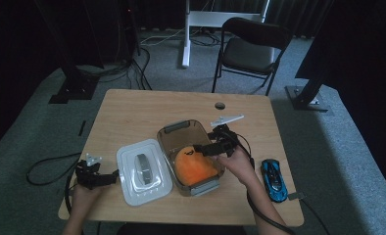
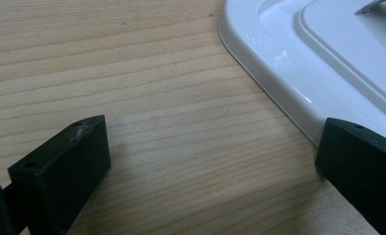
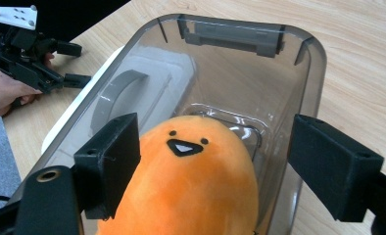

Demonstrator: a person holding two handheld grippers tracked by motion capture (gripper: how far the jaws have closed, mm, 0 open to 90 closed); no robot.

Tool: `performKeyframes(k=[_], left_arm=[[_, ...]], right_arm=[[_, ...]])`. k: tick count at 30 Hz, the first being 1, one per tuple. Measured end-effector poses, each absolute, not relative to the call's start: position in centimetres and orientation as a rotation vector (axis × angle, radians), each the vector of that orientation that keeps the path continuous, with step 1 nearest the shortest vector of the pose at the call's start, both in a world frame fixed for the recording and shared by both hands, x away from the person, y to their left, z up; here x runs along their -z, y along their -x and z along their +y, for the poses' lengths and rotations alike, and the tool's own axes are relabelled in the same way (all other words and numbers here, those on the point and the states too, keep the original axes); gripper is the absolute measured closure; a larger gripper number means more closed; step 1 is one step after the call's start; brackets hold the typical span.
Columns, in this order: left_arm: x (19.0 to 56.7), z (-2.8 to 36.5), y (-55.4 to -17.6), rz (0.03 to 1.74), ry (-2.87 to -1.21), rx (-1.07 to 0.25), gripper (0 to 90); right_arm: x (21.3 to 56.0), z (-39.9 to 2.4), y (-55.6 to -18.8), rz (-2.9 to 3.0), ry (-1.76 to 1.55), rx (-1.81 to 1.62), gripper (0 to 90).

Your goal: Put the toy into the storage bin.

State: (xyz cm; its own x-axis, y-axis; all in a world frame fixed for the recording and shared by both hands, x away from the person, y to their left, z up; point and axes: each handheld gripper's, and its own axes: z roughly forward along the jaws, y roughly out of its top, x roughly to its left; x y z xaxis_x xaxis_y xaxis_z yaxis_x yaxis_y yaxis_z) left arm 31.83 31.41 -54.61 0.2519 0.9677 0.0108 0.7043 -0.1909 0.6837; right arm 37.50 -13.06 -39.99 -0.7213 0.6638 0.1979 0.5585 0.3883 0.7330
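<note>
The right gripper (image 3: 210, 166) has its jaws spread wide either side of an orange plush toy (image 3: 191, 186), the left jaw close against its flank, the other clear of it. The toy lies inside a clear plastic box (image 1: 167, 139) on the wooden bench (image 1: 132, 107). Just beside the box lies its white lid (image 1: 143, 171), where the left gripper (image 2: 213, 161) rests, jaws open and empty.

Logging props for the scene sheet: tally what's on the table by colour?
Orange: 1, plush toy
White: 1, lid
Clear grey: 1, container
Blue: 1, toy car
Total: 4
</note>
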Motion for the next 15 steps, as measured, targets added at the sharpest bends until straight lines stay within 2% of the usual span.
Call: performKeyframes(k=[15], left_arm=[[54.6, 31.4, -31.8, 1.515, -1.968, -0.611, 0.2]], right_arm=[[39.9, -15.2, -37.5, 2.452, -1.153, -1.257, 15.0]])
